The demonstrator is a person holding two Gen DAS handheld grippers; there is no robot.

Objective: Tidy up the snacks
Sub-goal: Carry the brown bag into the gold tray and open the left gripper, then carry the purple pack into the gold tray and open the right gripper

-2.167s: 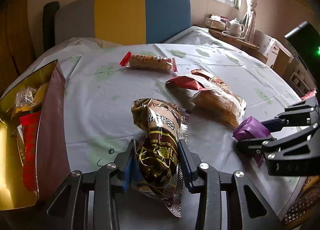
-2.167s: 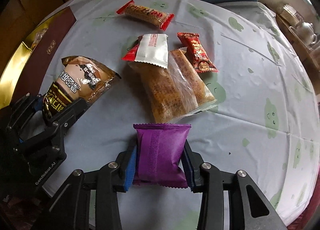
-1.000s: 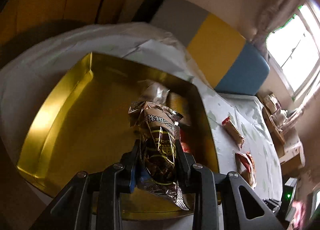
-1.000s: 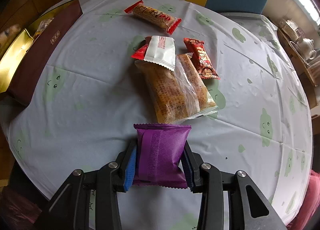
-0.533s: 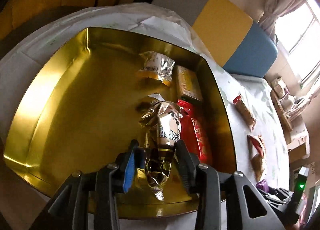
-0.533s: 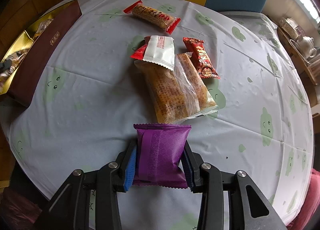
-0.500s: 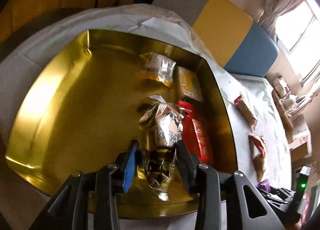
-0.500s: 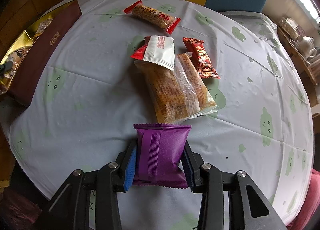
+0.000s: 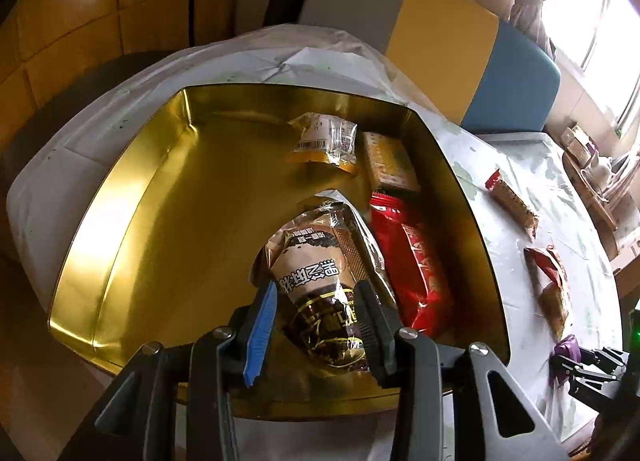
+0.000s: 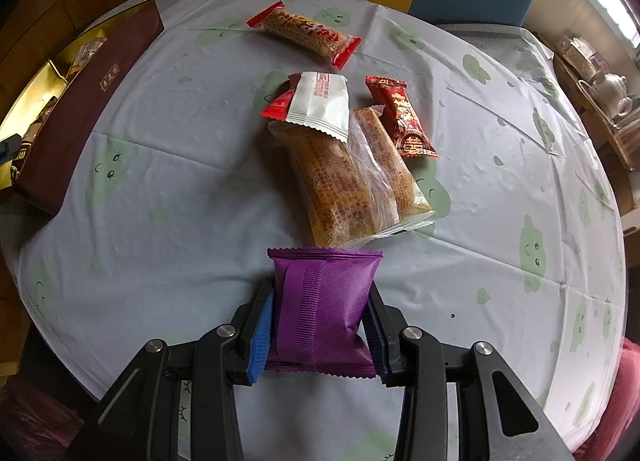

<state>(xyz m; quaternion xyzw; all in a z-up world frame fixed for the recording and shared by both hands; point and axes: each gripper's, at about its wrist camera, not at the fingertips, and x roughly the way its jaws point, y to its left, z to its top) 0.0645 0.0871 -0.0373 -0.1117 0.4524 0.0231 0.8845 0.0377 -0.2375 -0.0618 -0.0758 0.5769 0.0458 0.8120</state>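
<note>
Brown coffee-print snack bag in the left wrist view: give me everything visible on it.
The brown snack bag is a glossy foil-look pouch, tan upper part with bold dark characters, dark lower part with gold lines. It lies inside the gold tray, crimped top end pointing away from the camera, its right edge against the red packet. The left gripper has just been opening: the blue pad stands clear on the left; on the right, contact cannot be told.

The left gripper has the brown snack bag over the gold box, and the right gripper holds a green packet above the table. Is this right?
Not quite: the packet in the right gripper is purple, as the right wrist view shows. The left gripper, brown snack bag and gold box are as stated.
</note>
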